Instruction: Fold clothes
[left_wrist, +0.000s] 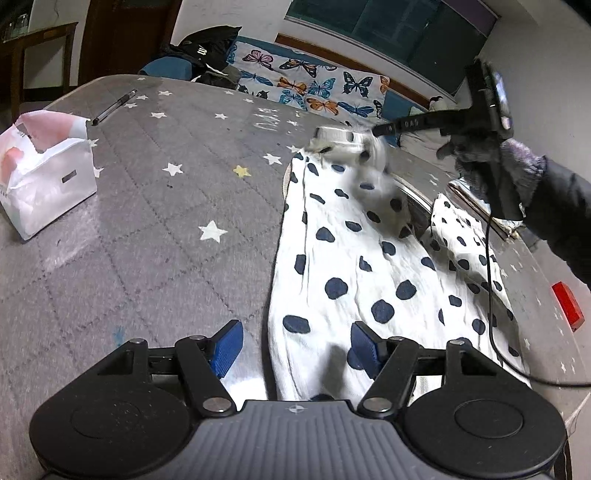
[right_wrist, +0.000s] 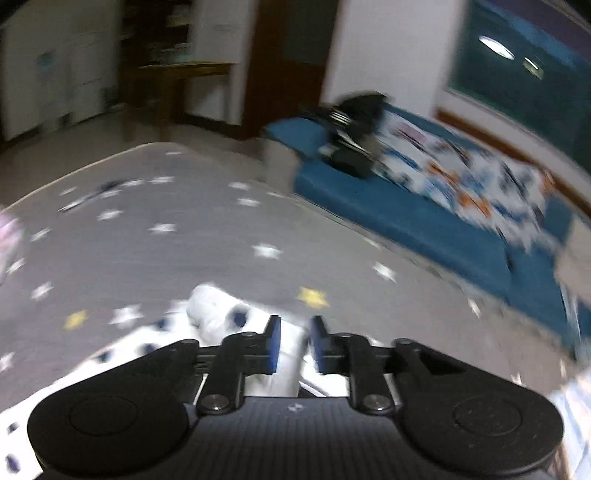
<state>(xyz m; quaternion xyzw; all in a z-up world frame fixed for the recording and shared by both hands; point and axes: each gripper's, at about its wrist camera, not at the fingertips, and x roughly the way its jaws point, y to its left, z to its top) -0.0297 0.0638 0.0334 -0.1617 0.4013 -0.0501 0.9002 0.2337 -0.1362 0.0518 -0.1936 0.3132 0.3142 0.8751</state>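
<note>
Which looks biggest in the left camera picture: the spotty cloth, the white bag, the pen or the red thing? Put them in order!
1. Polka-dot garment, by far the biggest.
2. White paper bag.
3 and 4. Pen and red object look about the same; the pen lies farther off and the red object sits at the warped edge, so I won't rank them.

A white paper bag (left_wrist: 44, 173) is standing on the grey star-print bed cover (left_wrist: 155, 206), with a pen (left_wrist: 113, 107) lying just beyond it. A butterfly-print quilt (left_wrist: 314, 88) is lying behind on blue bedding (right_wrist: 399, 218), dark clothing (left_wrist: 207, 48) heaped at its end.
</note>
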